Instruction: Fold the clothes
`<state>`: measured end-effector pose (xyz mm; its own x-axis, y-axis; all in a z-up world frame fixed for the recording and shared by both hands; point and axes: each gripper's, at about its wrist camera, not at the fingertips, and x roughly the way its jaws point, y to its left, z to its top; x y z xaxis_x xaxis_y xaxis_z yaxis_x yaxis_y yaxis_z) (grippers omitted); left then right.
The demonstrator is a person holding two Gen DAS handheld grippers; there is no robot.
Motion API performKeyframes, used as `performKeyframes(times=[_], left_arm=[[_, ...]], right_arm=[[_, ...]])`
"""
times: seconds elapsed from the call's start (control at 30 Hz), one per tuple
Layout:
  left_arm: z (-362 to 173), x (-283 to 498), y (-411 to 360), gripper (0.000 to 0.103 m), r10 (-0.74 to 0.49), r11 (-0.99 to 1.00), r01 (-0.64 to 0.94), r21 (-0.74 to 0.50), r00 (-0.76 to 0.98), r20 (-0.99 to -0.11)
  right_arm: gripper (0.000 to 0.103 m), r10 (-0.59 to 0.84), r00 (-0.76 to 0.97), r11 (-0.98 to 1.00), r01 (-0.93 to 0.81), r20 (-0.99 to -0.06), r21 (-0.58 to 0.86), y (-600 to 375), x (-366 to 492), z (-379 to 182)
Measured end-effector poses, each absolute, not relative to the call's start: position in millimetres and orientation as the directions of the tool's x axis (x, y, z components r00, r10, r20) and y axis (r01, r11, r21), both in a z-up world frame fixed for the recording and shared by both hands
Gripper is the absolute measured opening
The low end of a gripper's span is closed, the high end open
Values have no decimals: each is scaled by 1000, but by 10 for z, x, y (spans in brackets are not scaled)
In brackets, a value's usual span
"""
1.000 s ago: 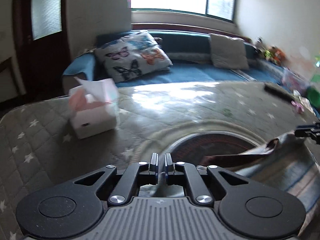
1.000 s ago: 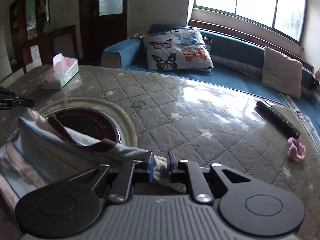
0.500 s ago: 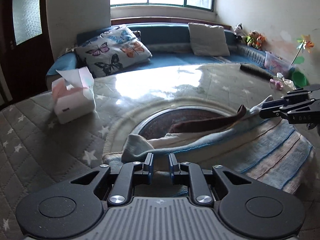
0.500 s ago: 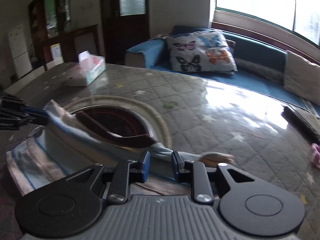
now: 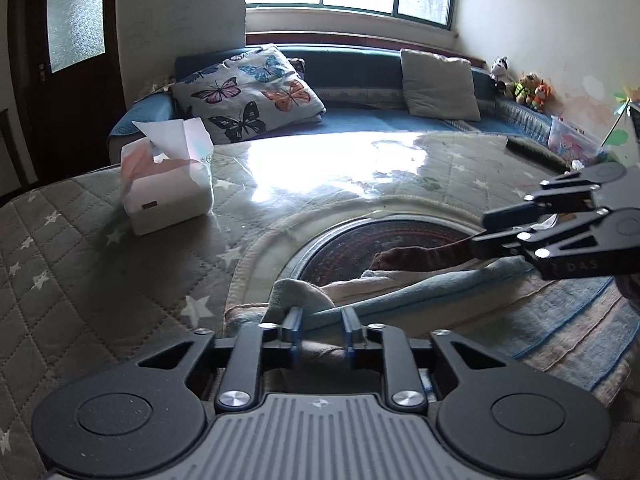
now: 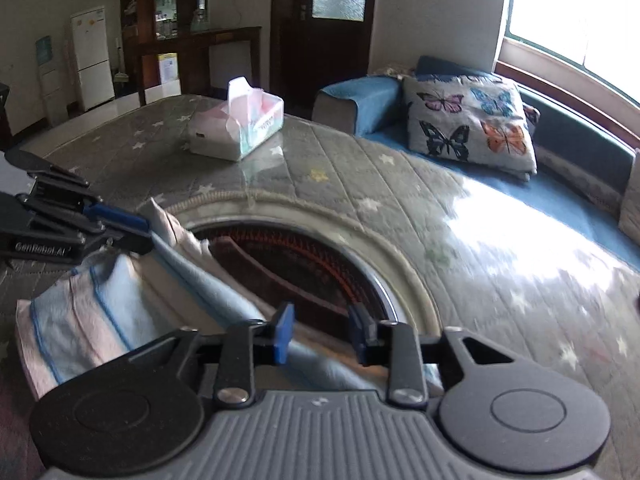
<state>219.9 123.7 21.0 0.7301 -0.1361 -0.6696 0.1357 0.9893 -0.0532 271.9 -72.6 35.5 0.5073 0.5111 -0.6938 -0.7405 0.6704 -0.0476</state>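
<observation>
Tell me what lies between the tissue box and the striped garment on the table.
In the right wrist view, bare star-quilted table cover and the pale rim of the round dark inset separate the tissue box from the striped garment.

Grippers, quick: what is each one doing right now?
Left gripper: jaws just opening, pads off the folded blue-and-pink striped cloth lying between them.
Right gripper: jaws just opening, the cloth's edge loose between them.
</observation>
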Motion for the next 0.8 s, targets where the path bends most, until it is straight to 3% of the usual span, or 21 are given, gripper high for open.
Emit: performKeyframes(times=[0.07, 0.3, 0.37, 0.47, 0.6, 0.7, 0.8], left_arm=[[239, 2125, 1237, 40, -143, 989, 137, -61, 741, -657], [223, 1896, 1175, 41, -138, 988, 145, -45, 737, -661], [194, 1851, 1152, 42, -137, 987, 155, -33, 733, -667], [133, 1804, 1122, 43, -136, 985, 170, -17, 719, -682], [57, 1757, 1103, 44, -118, 985, 175, 11, 706, -699], [87, 1737, 1147, 44, -113, 986, 165, 9, 714, -691], [144, 1746, 1195, 44, -107, 988, 154, 10, 728, -677]], right_arm=[[34, 527, 497, 653, -756, -690, -45, -654, 2755, 379], [31, 576, 391, 560, -828, -718, -2, -359, 2851, 310], [12, 575, 380, 544, -839, -724, -9, -295, 2833, 282], [0, 571, 396, 537, -843, -719, -38, -225, 2797, 282], [0, 575, 450, 563, -824, -683, -69, -215, 2806, 360], [1, 590, 417, 570, -822, -692, -9, -235, 2920, 396], [11, 600, 366, 549, -835, -711, 34, -271, 2944, 392]])
